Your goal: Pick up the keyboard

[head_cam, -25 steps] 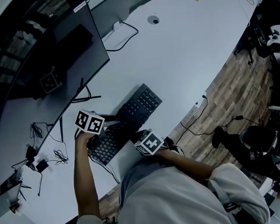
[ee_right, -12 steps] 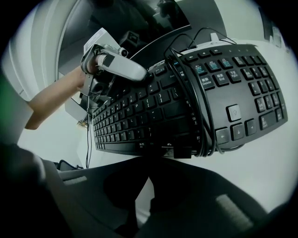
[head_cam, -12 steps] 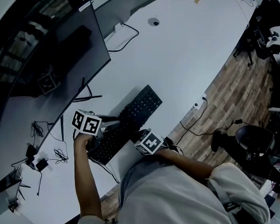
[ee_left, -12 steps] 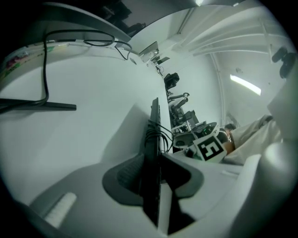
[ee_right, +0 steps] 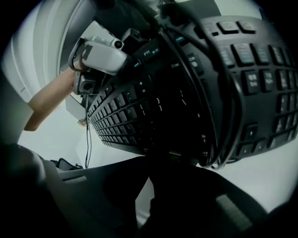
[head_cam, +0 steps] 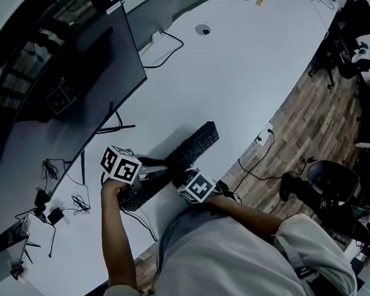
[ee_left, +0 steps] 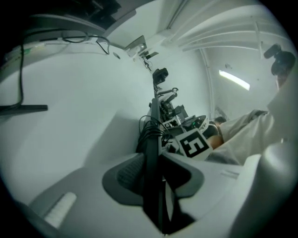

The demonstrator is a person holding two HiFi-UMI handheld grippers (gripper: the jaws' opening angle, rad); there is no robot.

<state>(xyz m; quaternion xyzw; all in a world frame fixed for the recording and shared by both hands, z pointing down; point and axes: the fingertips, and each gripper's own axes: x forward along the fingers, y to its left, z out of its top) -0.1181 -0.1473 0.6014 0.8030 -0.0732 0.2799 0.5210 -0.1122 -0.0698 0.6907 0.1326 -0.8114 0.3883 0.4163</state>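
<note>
Black keyboard, pale legends on keys. White desk. Black-and-white square markers on cubes of left gripper and right gripper. Dark monitor. Brown wood-plank floor. Light grey shirt. Black cable.

surface: white curved desk | landmark: dark monitor on thin black stand legs | behind monitor: looped black cable | beyond cable: 1 round grommet | by monitor's left end: loose thin wires, 1 small black adapter
</note>
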